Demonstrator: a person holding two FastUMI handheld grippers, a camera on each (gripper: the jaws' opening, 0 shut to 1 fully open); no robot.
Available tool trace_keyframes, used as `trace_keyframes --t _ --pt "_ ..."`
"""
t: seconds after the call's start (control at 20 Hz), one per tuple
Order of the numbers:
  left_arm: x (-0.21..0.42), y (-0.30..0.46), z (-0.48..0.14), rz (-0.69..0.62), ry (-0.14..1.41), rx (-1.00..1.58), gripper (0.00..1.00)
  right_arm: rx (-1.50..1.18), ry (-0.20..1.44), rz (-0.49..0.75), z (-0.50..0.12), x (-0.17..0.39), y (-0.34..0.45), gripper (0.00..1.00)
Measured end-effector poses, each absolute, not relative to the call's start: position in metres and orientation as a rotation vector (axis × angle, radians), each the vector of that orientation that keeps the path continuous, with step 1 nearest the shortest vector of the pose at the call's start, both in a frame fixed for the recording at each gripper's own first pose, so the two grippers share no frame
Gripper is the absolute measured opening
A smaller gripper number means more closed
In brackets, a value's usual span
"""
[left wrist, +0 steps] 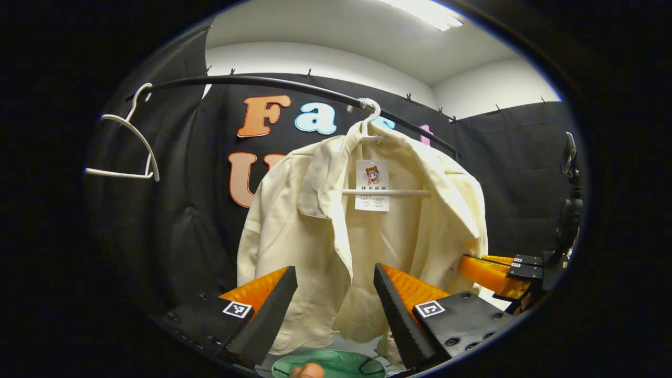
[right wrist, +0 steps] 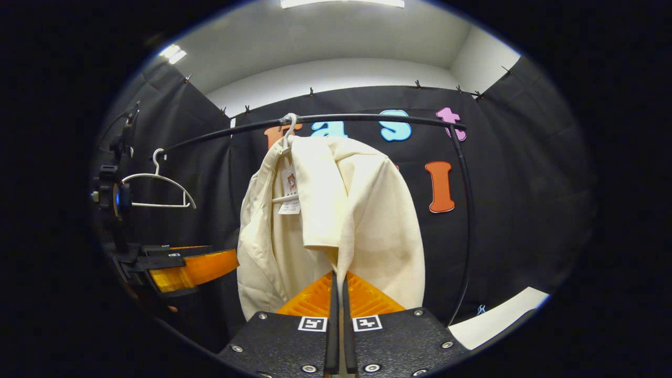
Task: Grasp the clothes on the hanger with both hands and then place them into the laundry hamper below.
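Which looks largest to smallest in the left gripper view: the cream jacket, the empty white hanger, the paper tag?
1. cream jacket
2. empty white hanger
3. paper tag

Cream jacket (left wrist: 362, 231), white hanger (left wrist: 386, 192), black rail (left wrist: 273, 84), green hamper (left wrist: 331, 364)

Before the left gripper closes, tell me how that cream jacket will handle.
The cream jacket will likely be floppy: it drapes in soft folds from the white hanger. Probably light, since that thin hanger carries it. It may drag the hanger along the rail.
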State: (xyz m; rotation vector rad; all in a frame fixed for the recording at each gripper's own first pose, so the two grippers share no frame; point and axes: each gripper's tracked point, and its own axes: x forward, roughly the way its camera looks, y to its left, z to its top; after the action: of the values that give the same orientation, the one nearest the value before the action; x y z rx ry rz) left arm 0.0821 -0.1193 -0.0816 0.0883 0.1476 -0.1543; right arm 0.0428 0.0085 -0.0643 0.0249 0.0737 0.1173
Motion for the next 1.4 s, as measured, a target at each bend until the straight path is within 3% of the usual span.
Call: trace_keyframes --t 0.15,0.55,0.6,0.7,0.9,1.0,1.1,1.25,1.3,1.35,1.4 --pt "0.105 -0.125 -0.081 -0.133 0.132 0.113 1.0 0.015 0.068 0.132 -0.059 0.032 0.004 0.04" --pt "0.16 -0.107 -0.096 0.024 0.148 0.126 0.93 -0.021 0.037 0.125 -0.049 0.015 -0.015 0.04" --pt "0.166 -0.107 -0.096 0.027 0.145 0.123 1.0 -0.016 0.041 0.122 -0.05 0.016 -0.018 0.04" --pt "0.176 -0.102 -0.094 0.041 0.131 0.111 0.97 -0.015 0.045 0.121 -0.054 0.018 -0.019 0.03" --pt "0.189 -0.1 -0.088 0.05 0.117 0.107 1.0 -0.01 0.046 0.137 -0.055 0.02 -0.014 0.0" --pt "0.196 -0.098 -0.094 0.043 0.135 0.116 0.95 0.012 0.048 0.142 -0.053 0.019 -0.013 0.0" --pt "0.204 -0.098 -0.105 0.031 0.165 0.111 0.82 0.022 0.045 0.133 -0.052 0.021 -0.018 0.0" --pt "0.208 -0.094 -0.12 0.013 0.211 0.122 0.38 0.025 0.042 0.118 -0.05 0.022 -0.025 0.0" --pt "0.209 -0.09 -0.122 0.025 0.22 0.127 0.34 0.027 0.042 0.115 -0.05 0.024 -0.027 0.0" --pt "0.205 -0.088 -0.119 0.025 0.215 0.126 0.11 0.024 0.043 0.112 -0.049 0.026 -0.029 0.0" --pt "0.205 -0.091 -0.119 0.0 0.217 0.112 0.1 0.019 0.043 0.106 -0.048 0.029 -0.032 0.0"
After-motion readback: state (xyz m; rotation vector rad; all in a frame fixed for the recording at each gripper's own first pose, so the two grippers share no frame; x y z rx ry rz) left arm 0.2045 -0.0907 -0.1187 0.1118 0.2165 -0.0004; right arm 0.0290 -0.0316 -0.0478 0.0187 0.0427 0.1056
